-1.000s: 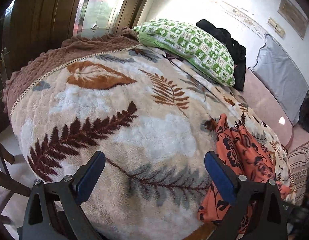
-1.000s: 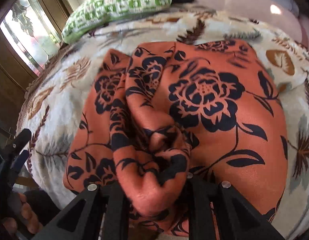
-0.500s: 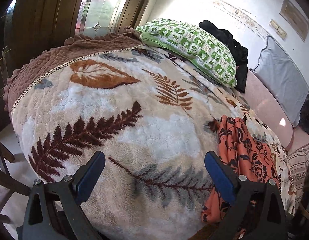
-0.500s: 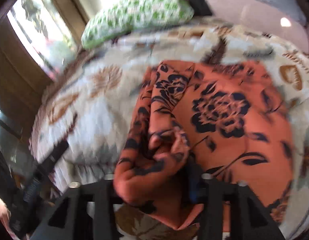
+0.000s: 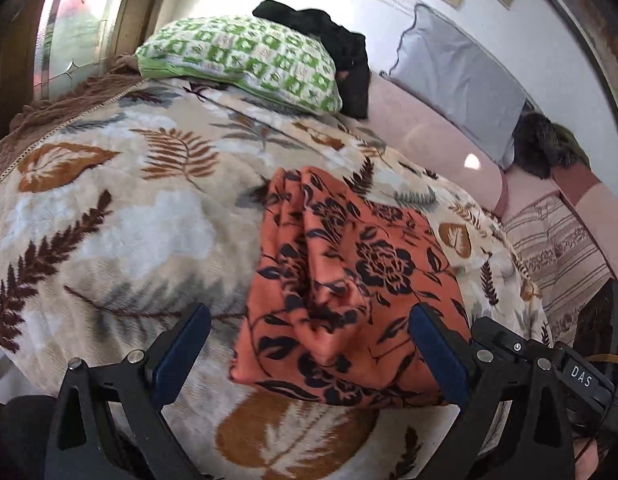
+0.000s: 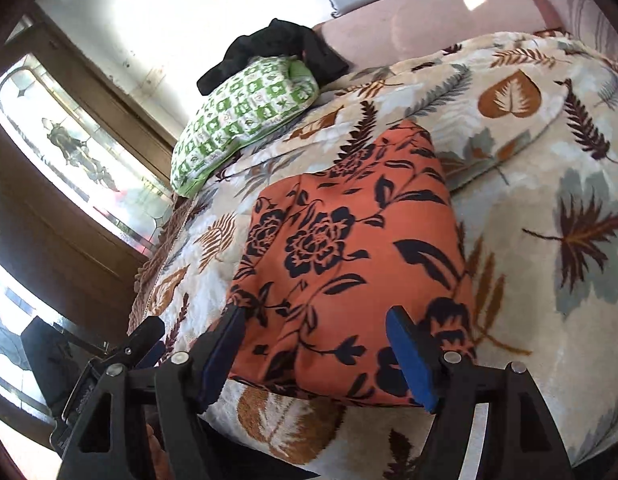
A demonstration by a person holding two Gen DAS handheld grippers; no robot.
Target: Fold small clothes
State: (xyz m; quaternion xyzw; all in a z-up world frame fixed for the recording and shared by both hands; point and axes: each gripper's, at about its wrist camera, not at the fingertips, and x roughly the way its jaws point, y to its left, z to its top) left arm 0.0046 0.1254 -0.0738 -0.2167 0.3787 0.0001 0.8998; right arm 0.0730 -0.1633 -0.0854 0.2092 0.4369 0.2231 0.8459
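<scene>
Right wrist view, nearest: the right gripper [image 6: 315,354] has its blue-padded jaws opening, nothing pinched; the cloth bunch they clamped a second ago is let go.
Left wrist view, nearest: the left gripper [image 5: 311,356] stands wide open and empty, as before, now swung round to face the garment.
Task's thing: the orange garment with a black flower print [image 6: 341,264] lies folded into a rough block near the front edge of the cream fleece blanket with brown leaf print [image 5: 109,220], a soft ridge along its left side.
Meaning of the change: judged from the release, this fold is laid down; smoothing that ridge or a further fold likely comes next.
Containers: none in view.
Farther back: a green-and-white checked pillow [image 5: 245,60] with a black cloth [image 5: 333,36] against it; a grey cushion [image 5: 457,80] at the wall.
</scene>
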